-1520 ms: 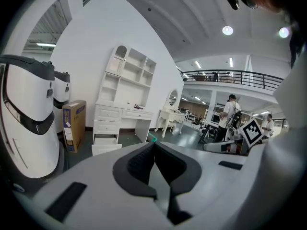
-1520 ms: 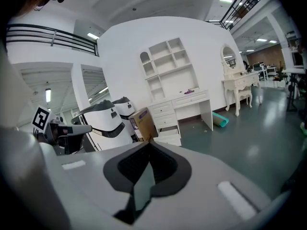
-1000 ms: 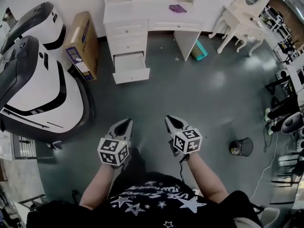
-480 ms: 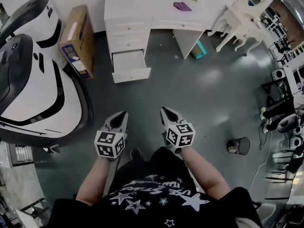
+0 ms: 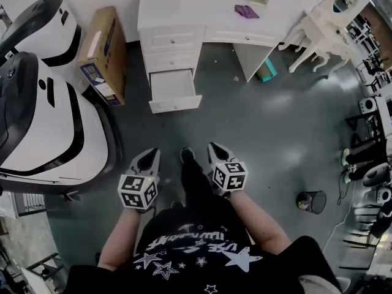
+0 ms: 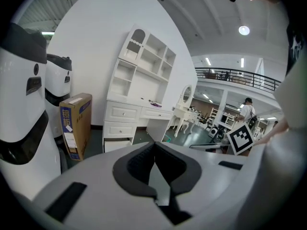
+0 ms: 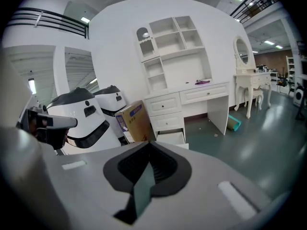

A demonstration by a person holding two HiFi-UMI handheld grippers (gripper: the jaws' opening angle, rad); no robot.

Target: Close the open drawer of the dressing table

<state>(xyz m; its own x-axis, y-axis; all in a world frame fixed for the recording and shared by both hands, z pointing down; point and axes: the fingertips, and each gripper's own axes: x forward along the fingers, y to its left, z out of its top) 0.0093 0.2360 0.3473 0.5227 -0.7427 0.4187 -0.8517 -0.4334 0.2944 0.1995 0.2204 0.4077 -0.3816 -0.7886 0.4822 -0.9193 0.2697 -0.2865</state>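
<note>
1. While the bottom drawer (image 5: 174, 91) of the white dressing table (image 5: 184, 18) stands pulled out over the grey floor (image 5: 263, 121), the two drawers above it sit flush; it lies toward 12 o'clock in the head view.
2. At 9 o'clock of the drawer a cardboard box (image 5: 103, 54) stands beside the table, with large white-and-black machines (image 5: 43, 109) further toward 8 o'clock.
3. At 1 o'clock of the drawer a purple item (image 5: 247, 11) lies on the table top.
4. At 6 o'clock, well apart from the drawer, the left hand-held gripper (image 5: 154, 151) has its jaws pressed tip to tip with nothing between them.
5. At 3 o'clock of it the right hand-held gripper (image 5: 211, 144) is likewise closed and empty, with the person's shoe (image 5: 187, 155) between the two.
</note>
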